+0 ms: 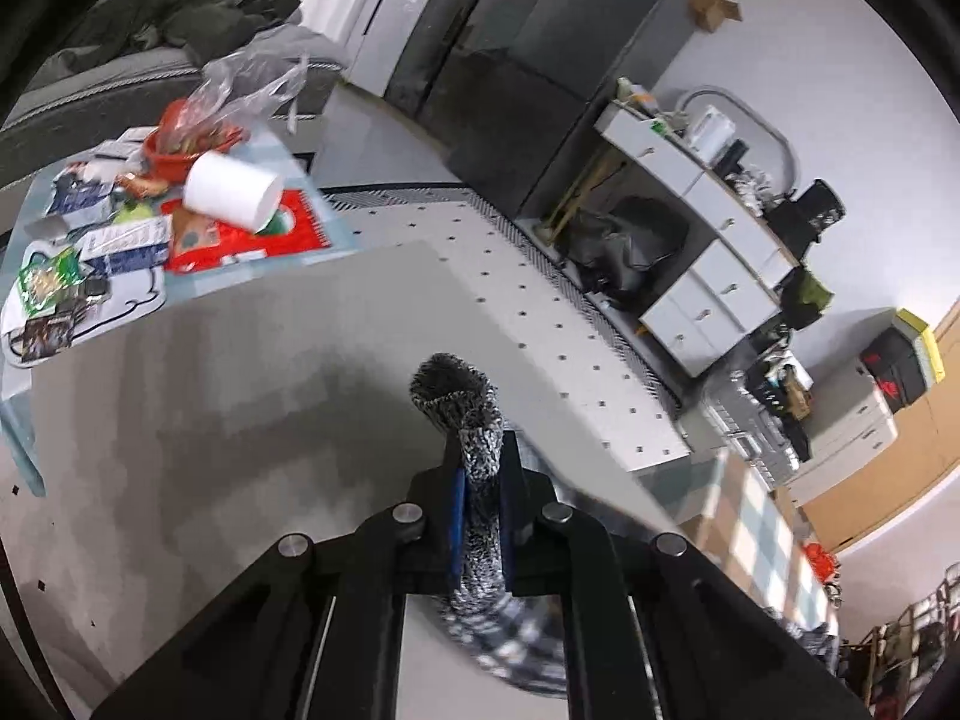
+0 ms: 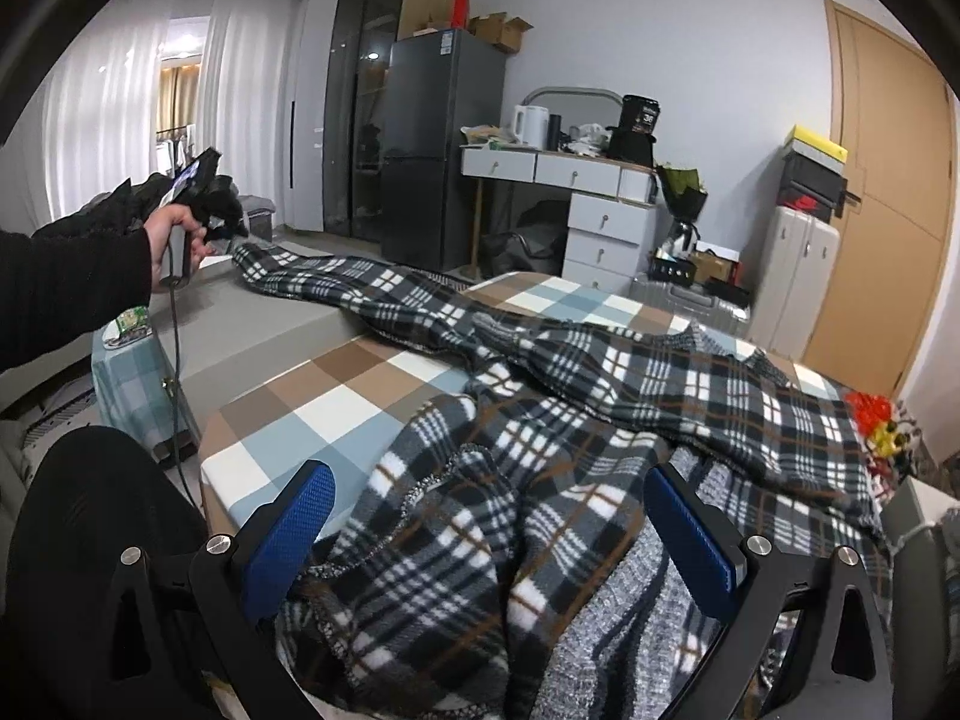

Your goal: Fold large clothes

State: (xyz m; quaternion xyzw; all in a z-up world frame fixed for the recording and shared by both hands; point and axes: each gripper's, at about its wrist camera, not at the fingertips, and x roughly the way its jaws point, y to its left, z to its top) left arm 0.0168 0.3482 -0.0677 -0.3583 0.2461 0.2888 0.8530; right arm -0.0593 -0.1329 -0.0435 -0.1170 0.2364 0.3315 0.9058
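A large dark plaid fleece garment (image 2: 600,384) lies spread over the checked bed cover (image 2: 336,384), one long sleeve stretched toward the far left. In the left wrist view my left gripper (image 1: 480,468) is shut on the sleeve's grey-flecked cuff (image 1: 456,390), which sticks up past the blue pads above a grey surface (image 1: 240,390). The right wrist view shows that same left gripper (image 2: 222,222) held in a hand at the sleeve's far end. My right gripper (image 2: 489,516) stands open low over the bunched near part of the garment, fabric lying between its blue pads (image 2: 294,534) without being pinched.
A cluttered side table (image 1: 120,240) with a white roll, red bowl and packets sits left of the grey surface. A dark fridge (image 2: 438,144), white drawer desk (image 2: 600,204), suitcase (image 2: 798,276) and wooden door (image 2: 888,180) line the far wall. A black-clad knee (image 2: 90,540) is at lower left.
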